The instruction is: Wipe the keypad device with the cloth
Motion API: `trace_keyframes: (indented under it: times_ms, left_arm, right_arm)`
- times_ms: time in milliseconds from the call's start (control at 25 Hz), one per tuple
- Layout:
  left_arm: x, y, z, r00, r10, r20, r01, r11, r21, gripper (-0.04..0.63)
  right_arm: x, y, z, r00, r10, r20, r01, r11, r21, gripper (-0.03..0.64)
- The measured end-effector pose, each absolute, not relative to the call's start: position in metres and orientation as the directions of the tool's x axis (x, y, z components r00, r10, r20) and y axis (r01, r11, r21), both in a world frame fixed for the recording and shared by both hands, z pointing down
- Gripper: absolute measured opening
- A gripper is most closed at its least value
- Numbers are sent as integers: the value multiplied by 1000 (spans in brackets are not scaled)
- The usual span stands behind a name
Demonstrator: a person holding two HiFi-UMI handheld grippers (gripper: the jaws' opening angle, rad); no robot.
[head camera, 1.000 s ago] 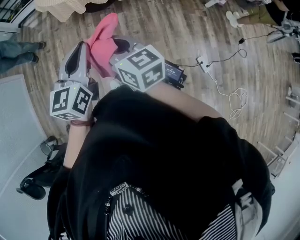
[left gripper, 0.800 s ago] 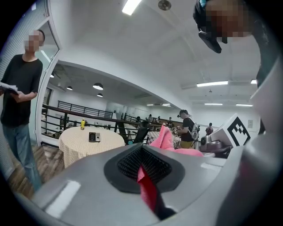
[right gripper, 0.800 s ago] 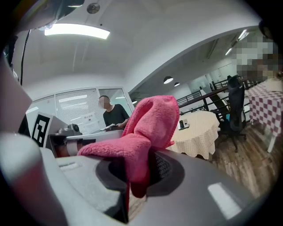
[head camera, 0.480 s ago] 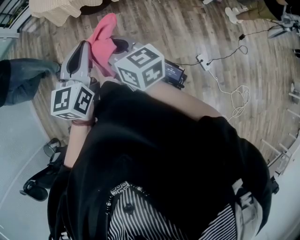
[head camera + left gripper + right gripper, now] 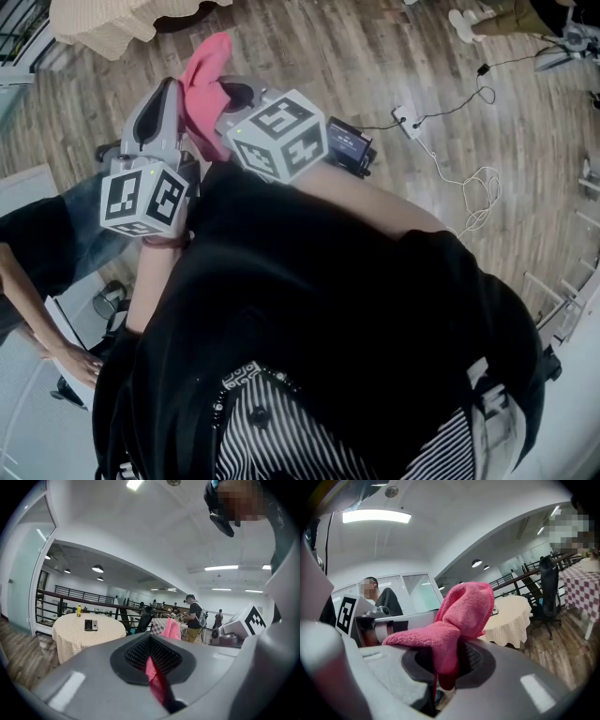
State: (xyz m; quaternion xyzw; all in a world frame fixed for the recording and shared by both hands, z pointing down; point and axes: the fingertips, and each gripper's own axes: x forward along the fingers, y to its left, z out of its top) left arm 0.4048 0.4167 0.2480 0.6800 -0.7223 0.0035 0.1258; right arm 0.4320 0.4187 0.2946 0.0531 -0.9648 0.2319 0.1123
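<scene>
A bystander [image 5: 47, 234] stands close on our left, and the keypad device [image 5: 90, 625] lies well apart on the round table [image 5: 75, 639] ahead. Our left gripper [image 5: 152, 660] is closed, a strip of the cloth [image 5: 204, 92] seemingly pinched in its seam; our right gripper [image 5: 449, 667] clamps the bunched rest. We judge it best to present a flat fold before wiping, steering clear of the floor cables [image 5: 480, 178] on our right.

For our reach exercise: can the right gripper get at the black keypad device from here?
Probably not: the black keypad device lies on a round cream-clothed table across the room, well beyond the right gripper holding the pink cloth.
</scene>
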Motion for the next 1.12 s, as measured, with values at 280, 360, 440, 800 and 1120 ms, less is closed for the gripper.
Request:
trace_keyframes:
  times_ms: [280,360,440,800,1120]
  left_arm:
    - [385,364,245,25,-986,167,-984,5,177,-1]
    - [377,354,246,38,-985,165,-984,-8,179,-2]
    - [370,346,246,46,-985,166,-984,-16,179,-1]
    - [285,314,242,41,-987,153,-980,-10,200,-1]
    - [184,316,236,-14,-990,139,-972,46,229,-2]
  right_arm:
    - [411,369,293,-961,-113,253,-215,880,-423,64]
    - [403,360,295,-959,-120,258,-224,877,-425,64]
    - [395,354,297,-957,-130,258,-233,875,-425,64]
    - [313,317,289,-951,-149,270,-252,879,-404,64]
    - [216,319,282,-951,-96,295,-209,901,-379,64]
